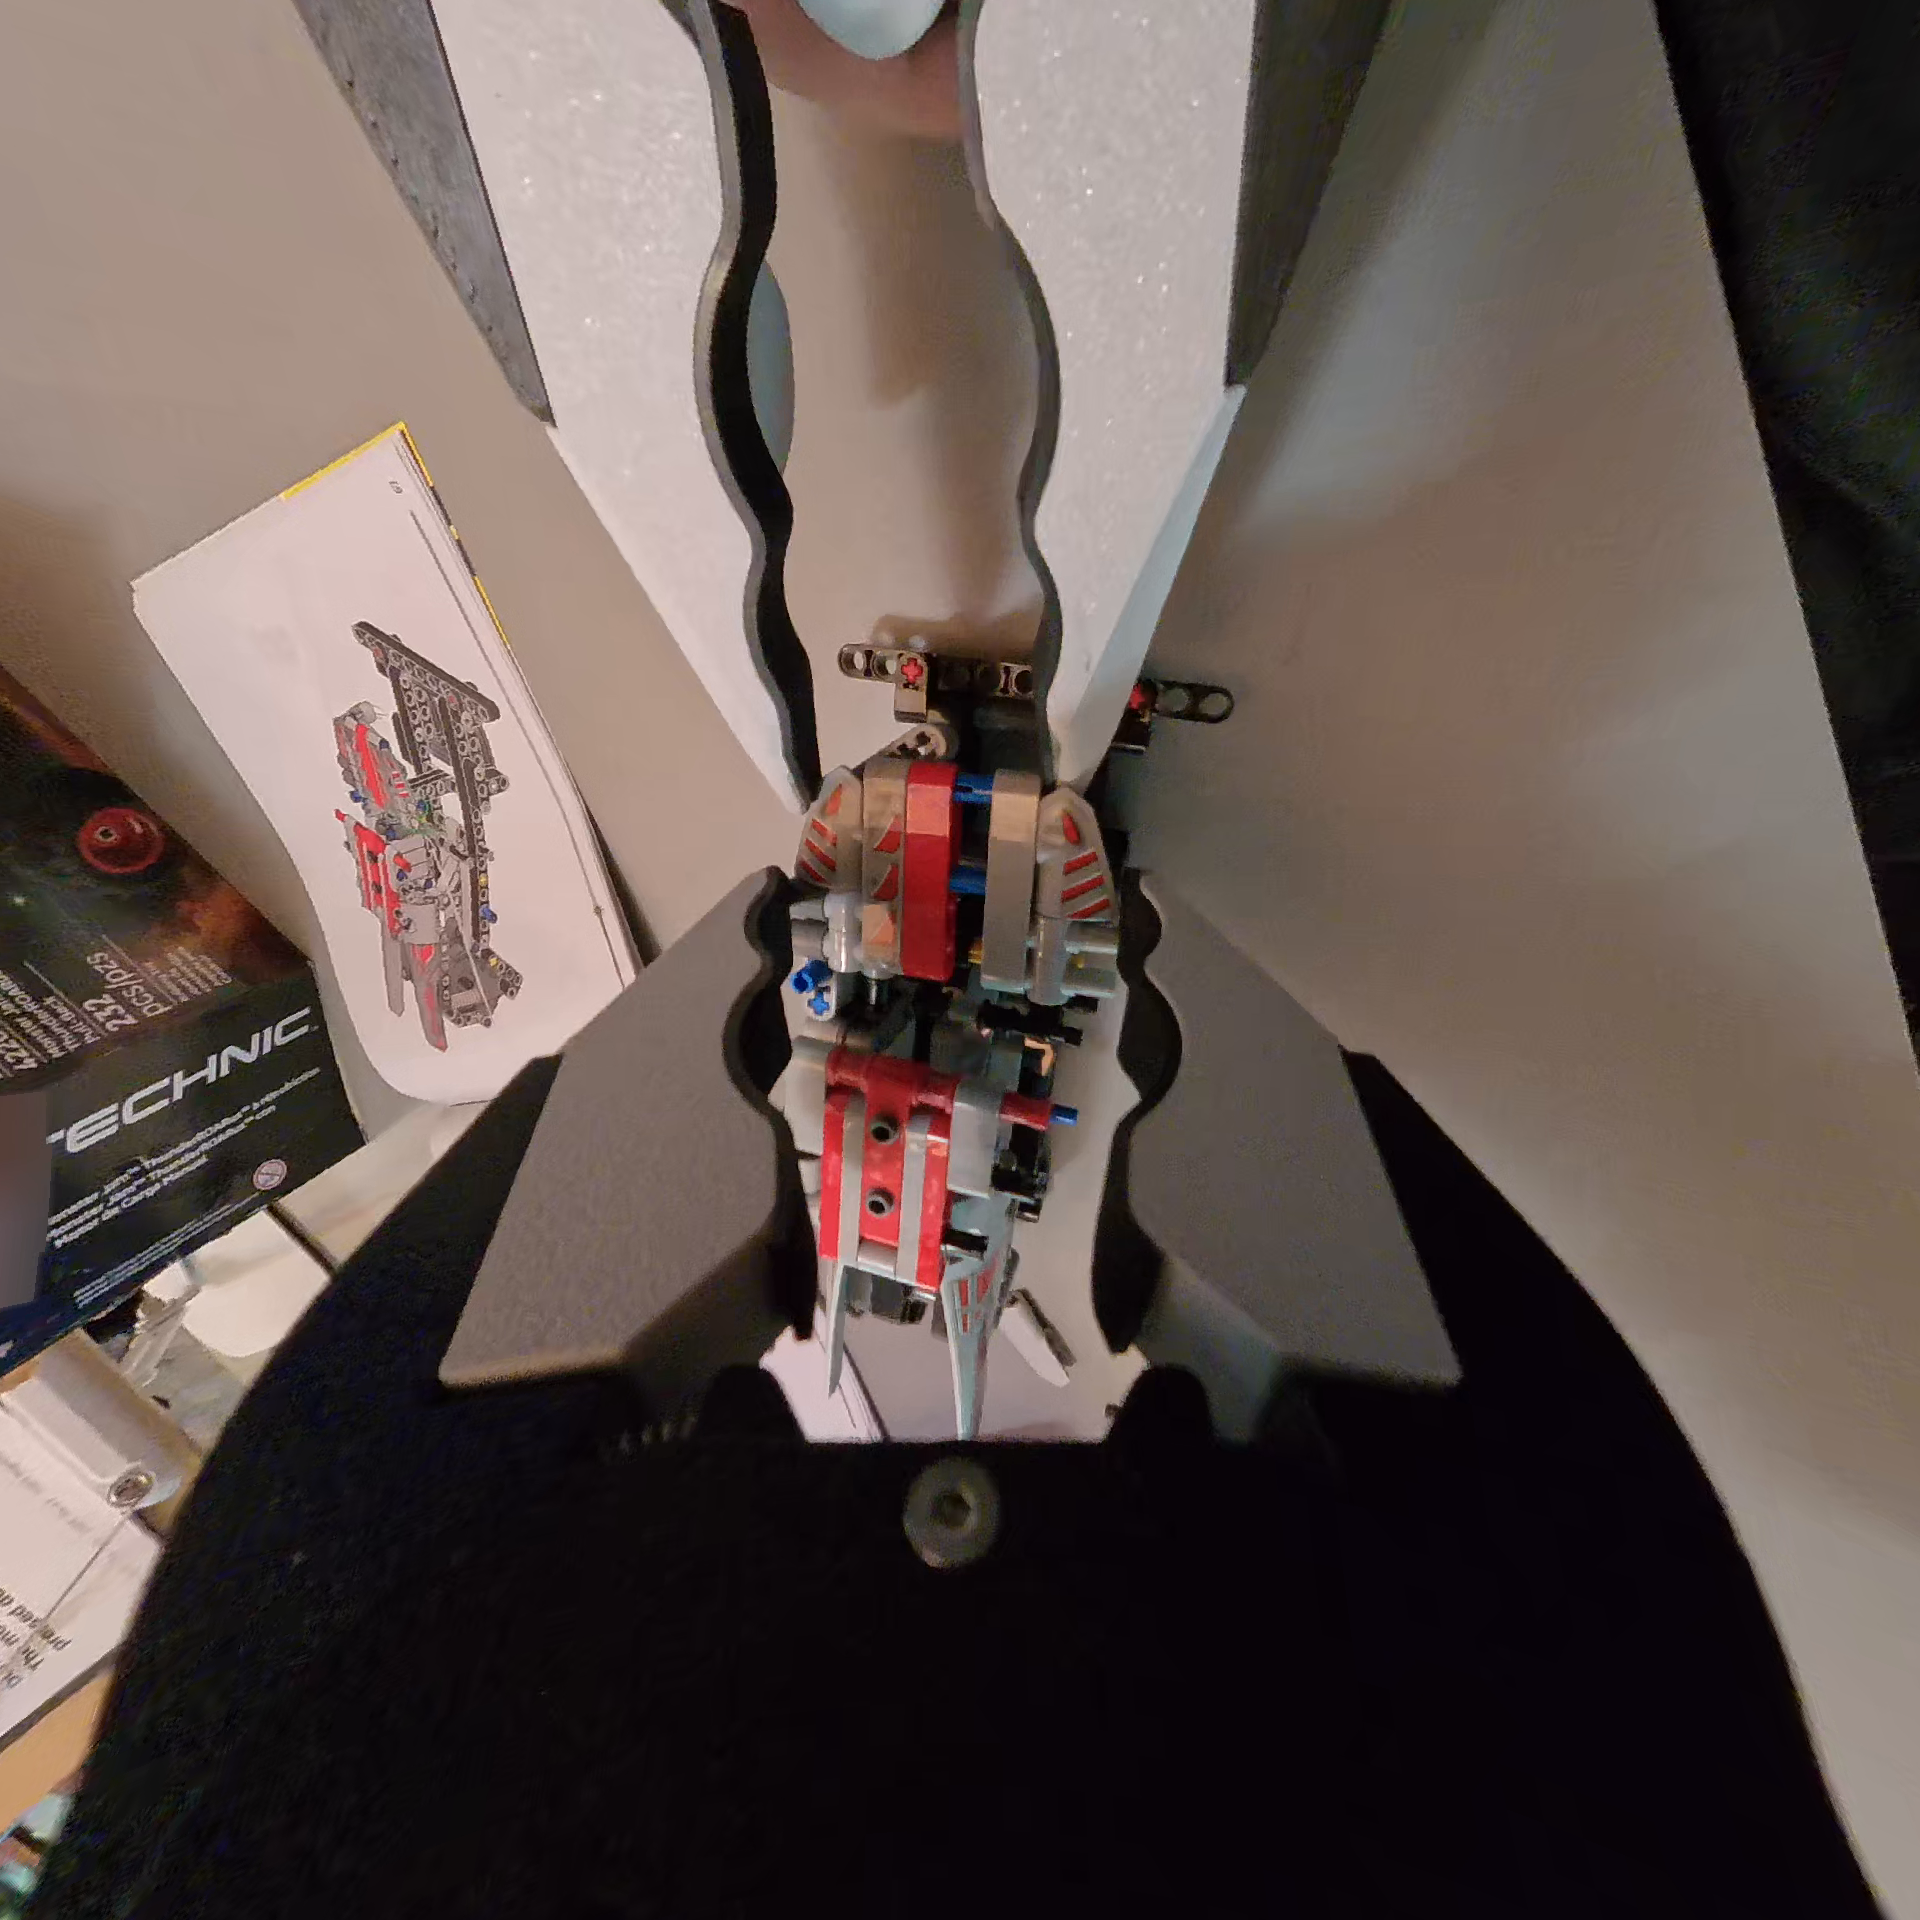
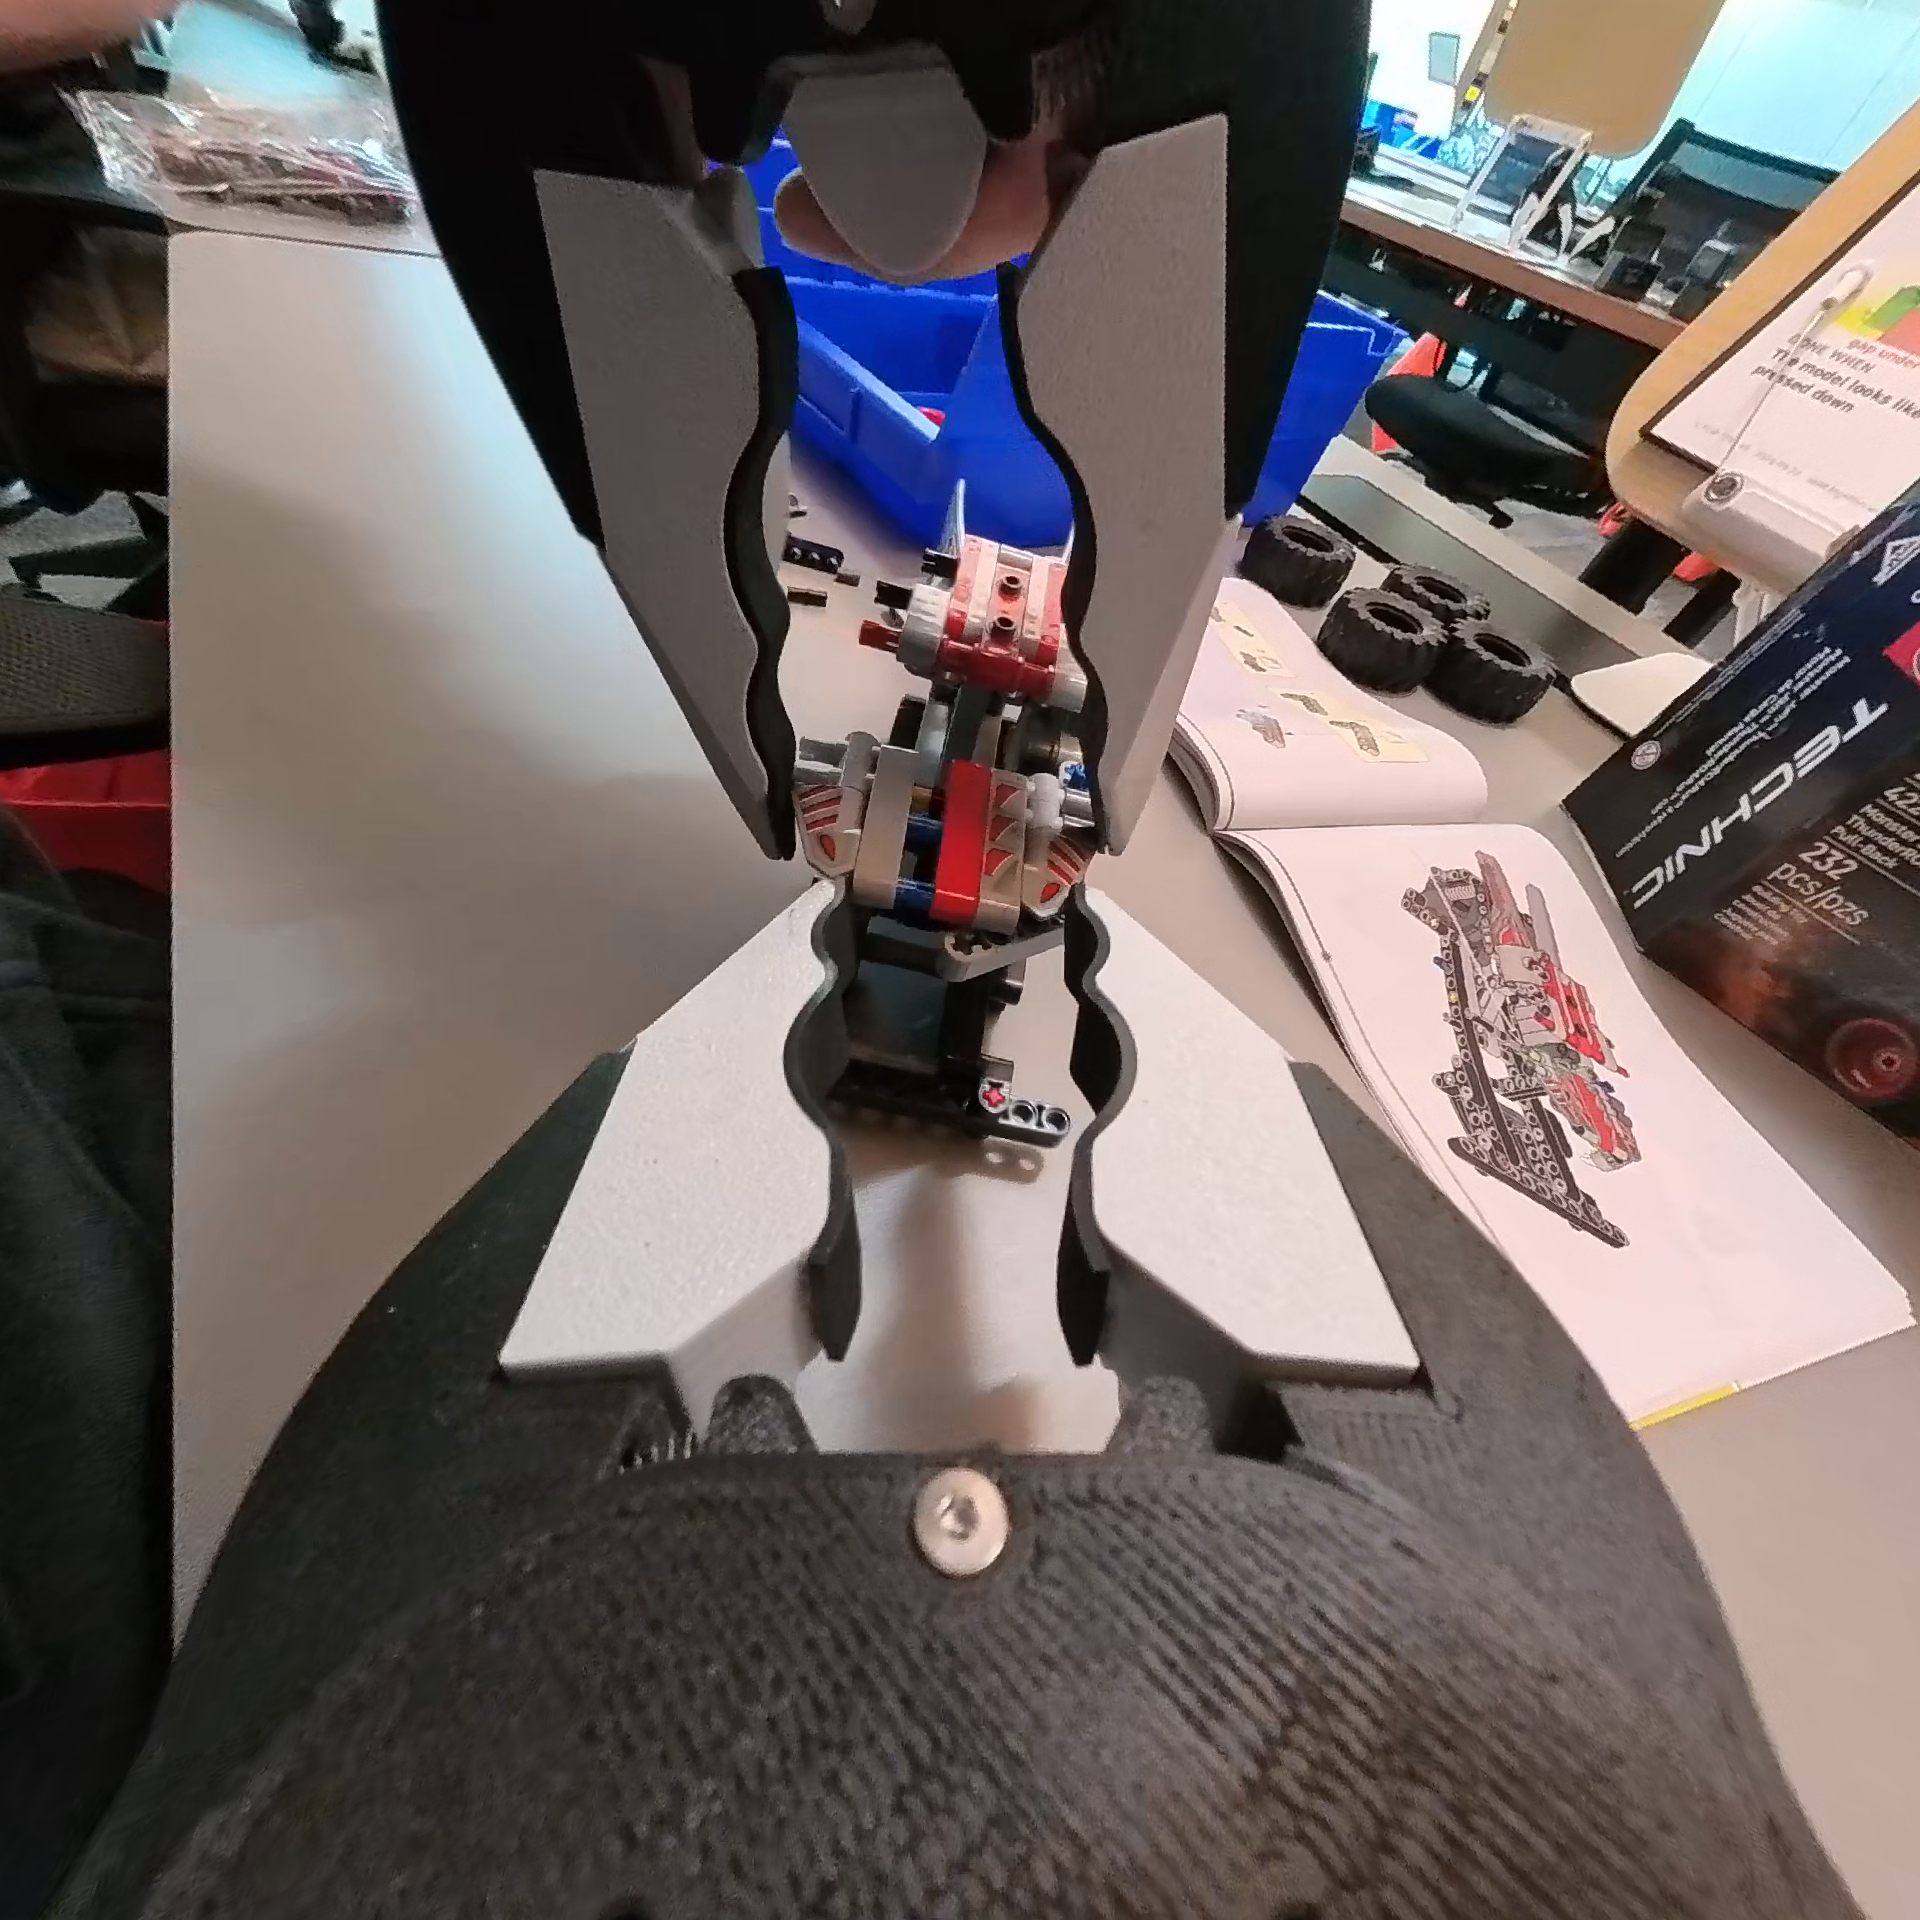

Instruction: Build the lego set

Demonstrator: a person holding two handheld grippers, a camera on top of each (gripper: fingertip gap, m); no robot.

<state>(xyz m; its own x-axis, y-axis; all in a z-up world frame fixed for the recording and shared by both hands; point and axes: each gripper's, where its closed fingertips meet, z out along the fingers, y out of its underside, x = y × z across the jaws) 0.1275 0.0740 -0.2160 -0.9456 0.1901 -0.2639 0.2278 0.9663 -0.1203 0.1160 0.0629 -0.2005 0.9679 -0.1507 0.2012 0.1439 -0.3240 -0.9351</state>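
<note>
Left gripper [image 1: 951, 1101]: jaws closed in on the red-and-grey end of the lego model [image 1: 935, 997], pinching it across its width; whether both pads bear hard, cannot tell.
Right gripper [image 2: 951, 997]: fingers bracket the model's black chassis end; contact on the near side looks likely, yet a gap shows beside the right finger, so a firm pinch cannot be confirmed.
Model, place: held between the two grippers, which meet nose to nose over it; above the table [image 2: 416, 644], not resting on it as far as can be seen.
Step in hand (judged): steadying the half-built body from both ends, to seat or check a part against the booklet.
How to do it well: keep one gripper clamped on solid beams, not on the slanted panels; press along the pin axis; do not twist, since the small black beam [image 2: 1023, 1117] sticking out near the right gripper could pop off.
Instruction booklet [image 2: 1538, 1060]: one, open, right of the right gripper.
Box [image 2: 1766, 790]: one, dark, beyond the booklet.
Tyres [image 2: 1423, 623]: four, black, clustered farther right and ahead.
Blue bins [image 2: 894, 353]: at least two, behind the left gripper.
Loose small pieces [image 2: 821, 582]: a few on the table ahead; number unclear.
Bag of parts [image 2: 260, 145]: one, far left.
</note>
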